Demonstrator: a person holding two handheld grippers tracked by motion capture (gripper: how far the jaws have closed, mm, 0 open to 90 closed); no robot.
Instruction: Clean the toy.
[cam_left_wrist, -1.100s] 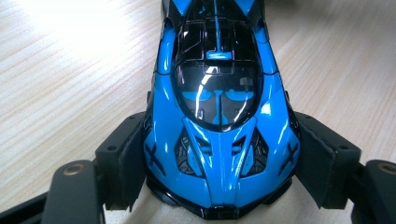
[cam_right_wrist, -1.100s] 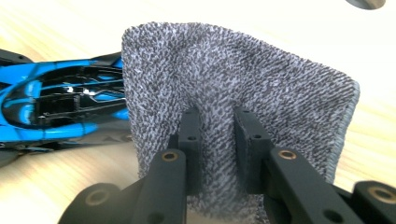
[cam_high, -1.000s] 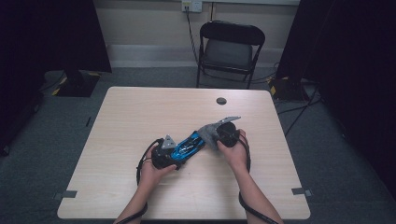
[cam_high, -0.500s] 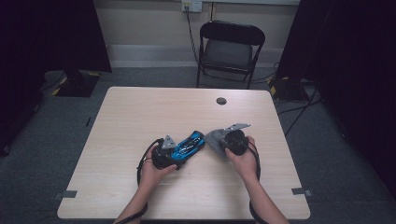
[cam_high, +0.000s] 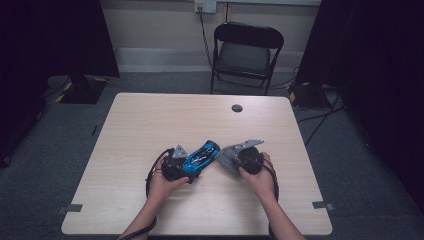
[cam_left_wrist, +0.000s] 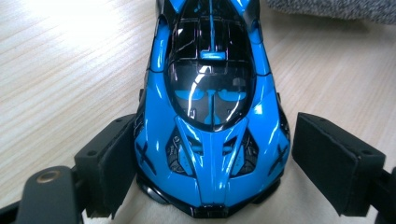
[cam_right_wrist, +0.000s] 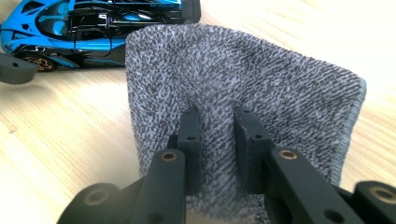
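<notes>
Right now the glossy blue and black toy sports car (cam_left_wrist: 211, 112) lies on the pale wooden surface (cam_high: 150, 125) between the left gripper (cam_left_wrist: 210, 163) fingers, which have just been opening: one pad sits at the car's flank, the other stands clear. Its long axis runs straight away from those fingers toward the grey knitted cloth (cam_right_wrist: 243, 93), pinched tight in the right gripper (cam_right_wrist: 218, 140) just beside the car's far end, so that hand is nearer for wiping.

- We see a dim room around a lit table (cam_high: 150, 125).
- Glare whitens the wood beyond the left gripper (cam_left_wrist: 215, 154); its toy car (cam_left_wrist: 210, 116) gleams.
</notes>
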